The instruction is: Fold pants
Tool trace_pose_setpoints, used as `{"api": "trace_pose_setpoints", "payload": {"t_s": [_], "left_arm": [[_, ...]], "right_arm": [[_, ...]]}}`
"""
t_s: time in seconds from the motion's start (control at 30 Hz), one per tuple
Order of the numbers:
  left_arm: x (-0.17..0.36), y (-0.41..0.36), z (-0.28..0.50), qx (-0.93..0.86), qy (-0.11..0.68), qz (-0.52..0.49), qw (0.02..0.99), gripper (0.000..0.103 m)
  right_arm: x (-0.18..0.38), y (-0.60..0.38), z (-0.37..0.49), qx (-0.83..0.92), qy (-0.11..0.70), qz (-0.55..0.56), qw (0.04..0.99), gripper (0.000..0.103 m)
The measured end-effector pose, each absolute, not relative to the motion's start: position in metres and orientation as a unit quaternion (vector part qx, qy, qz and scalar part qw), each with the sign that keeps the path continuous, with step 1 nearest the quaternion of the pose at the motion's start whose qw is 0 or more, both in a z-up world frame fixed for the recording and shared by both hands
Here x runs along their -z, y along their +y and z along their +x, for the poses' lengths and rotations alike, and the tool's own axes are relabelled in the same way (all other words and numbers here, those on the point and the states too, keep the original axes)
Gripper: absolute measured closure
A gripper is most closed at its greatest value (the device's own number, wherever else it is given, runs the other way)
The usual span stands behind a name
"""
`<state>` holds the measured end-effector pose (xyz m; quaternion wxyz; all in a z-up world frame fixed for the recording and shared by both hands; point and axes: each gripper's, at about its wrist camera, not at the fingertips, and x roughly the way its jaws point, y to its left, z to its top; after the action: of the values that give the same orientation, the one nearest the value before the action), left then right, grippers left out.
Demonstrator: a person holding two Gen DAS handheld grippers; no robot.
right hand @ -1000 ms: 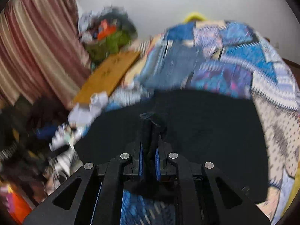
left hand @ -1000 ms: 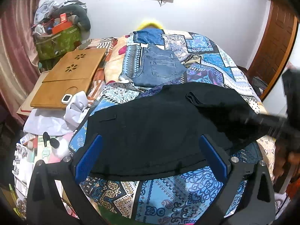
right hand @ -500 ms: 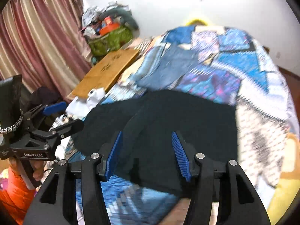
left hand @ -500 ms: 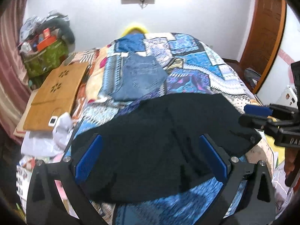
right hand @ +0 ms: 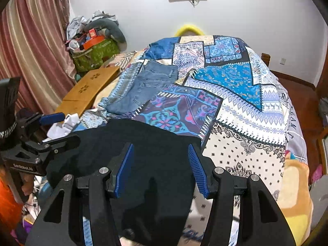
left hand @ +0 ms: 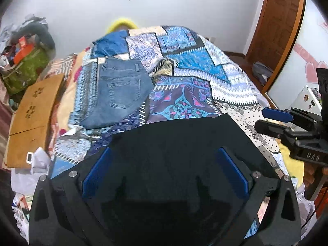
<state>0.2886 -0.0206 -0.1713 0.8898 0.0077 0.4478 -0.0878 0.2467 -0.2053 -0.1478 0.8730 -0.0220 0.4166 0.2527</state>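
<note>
Black pants (left hand: 176, 143) lie folded flat on the near end of the patchwork bedspread (left hand: 184, 69); they also show in the right wrist view (right hand: 147, 143). My left gripper (left hand: 164, 172) is open and empty, hovering over the pants' near part. My right gripper (right hand: 161, 168) is open and empty above the pants' right side. Each gripper shows in the other's view: the right one (left hand: 266, 119) at the pants' right edge, the left one (right hand: 59, 127) at their left edge.
Folded blue jeans (left hand: 121, 92) lie farther up the bed. A wooden lap desk (left hand: 32, 110) and a white cloth (left hand: 39, 160) sit left of the bed. A green bag with clutter (right hand: 94, 53) stands by the curtain. A door (left hand: 280, 26) is at right.
My right gripper held a fold of the black pants a second ago, then opened and let go. Both grippers have pulled back over the pants, which now lie flatter.
</note>
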Motion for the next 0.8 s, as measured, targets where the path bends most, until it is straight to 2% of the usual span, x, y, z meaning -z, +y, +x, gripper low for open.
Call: {"api": "trace_pose_setpoints", "payload": {"t_s": [0.4, 0.67, 0.73, 0.8], "left_arm": [[0.247, -0.039, 0.328, 0.099, 0.54, 0.06, 0.833, 0.0], [0.244, -0.045, 0.302, 0.094, 0.509, 0.106, 0.849, 0.0], [0.243, -0.045, 0.294, 0.09, 0.504, 0.112, 0.852, 0.0], [0.241, -0.042, 0.288, 0.086, 0.502, 0.111, 0.853, 0.0]], "right_arm": [[0.222, -0.194, 0.276, -0.279, 0.499, -0.062, 0.818, 0.052], [0.216, -0.213, 0.249, -0.274, 0.494, -0.068, 0.823, 0.051], [0.215, -0.219, 0.242, -0.263, 0.496, -0.064, 0.825, 0.045], [0.218, -0.224, 0.238, -0.258, 0.503, -0.047, 0.823, 0.044]]}}
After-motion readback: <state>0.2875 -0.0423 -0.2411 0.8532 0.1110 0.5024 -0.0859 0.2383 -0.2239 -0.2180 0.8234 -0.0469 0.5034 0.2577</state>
